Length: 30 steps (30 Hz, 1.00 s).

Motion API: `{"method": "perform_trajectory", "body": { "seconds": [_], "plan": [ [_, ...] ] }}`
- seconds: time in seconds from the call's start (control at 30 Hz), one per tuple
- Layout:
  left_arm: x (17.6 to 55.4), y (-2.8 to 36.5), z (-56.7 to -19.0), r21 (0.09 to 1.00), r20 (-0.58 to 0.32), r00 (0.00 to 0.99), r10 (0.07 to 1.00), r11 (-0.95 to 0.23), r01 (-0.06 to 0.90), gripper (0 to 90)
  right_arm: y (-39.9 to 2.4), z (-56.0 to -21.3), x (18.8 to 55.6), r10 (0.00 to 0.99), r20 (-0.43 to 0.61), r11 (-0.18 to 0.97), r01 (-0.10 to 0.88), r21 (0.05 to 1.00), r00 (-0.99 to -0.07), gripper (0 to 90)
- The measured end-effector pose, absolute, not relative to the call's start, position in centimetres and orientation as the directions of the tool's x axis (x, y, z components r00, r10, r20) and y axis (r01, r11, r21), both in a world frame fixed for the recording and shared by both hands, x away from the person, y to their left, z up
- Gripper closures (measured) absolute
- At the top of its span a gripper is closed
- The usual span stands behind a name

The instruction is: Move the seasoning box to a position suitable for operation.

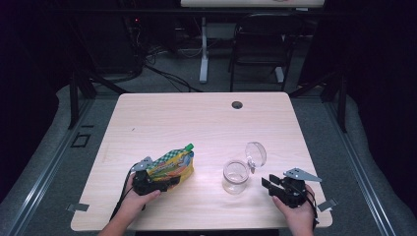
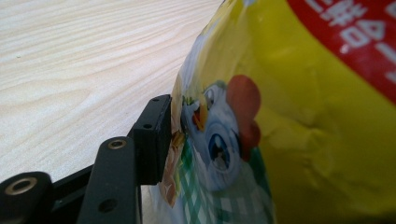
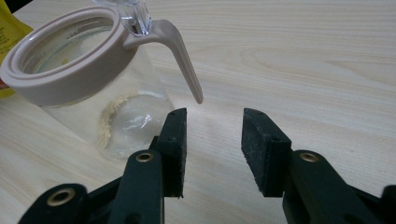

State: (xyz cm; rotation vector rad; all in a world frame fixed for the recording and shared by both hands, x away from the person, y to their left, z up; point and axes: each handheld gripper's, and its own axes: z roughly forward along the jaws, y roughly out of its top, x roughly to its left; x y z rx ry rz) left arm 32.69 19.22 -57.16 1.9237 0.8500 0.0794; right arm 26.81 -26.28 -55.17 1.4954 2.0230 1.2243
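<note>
while the left gripper has its jaws around the lower end of the yellow pouch, one black pad in the left gripper view lies flat against the printed side of that pouch, right by the cartoon bird with the red comb. the other pad is hidden behind the packet, so a full squeeze cannot be confirmed, but the pouch sits between the jaws and the near pad touches it. the pouch stands tilted on the table, its green cap pointing up and away from the hand. the person's left hand holds the gripper low at the near left of the table.

over on the other side, the right gripper has its jaws moderately apart with nothing between them; the right gripper view shows bare wood in the gap between the pads. just ahead of them stands the glass jar, open, with a beige ring at its mouth and a beige latch lever hanging down toward the jaws, not touching. its clear lid is flipped back and upright. jar and pouch are near each other, apart. the right hand rests at the near right corner.
</note>
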Motion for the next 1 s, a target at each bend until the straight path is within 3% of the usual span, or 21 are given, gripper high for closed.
{"method": "perform_trajectory", "body": {
  "seconds": [0.43, 1.0],
  "plan": [
    [32.62, 19.0, -57.1, 0.818, -0.29, 0.744, 0.602, -0.247, 0.519, 55.7, -26.28, -55.17, 26.81, 0.898, 0.209, 0.074, 0.602, 0.795, -0.387, 61.4],
    [32.37, 18.68, -57.13, 0.825, -0.275, 0.734, 0.621, -0.239, 0.511, 57.2, -26.32, -55.21, 26.79, 0.898, 0.212, 0.072, 0.603, 0.795, -0.386, 61.4]
  ]
}}
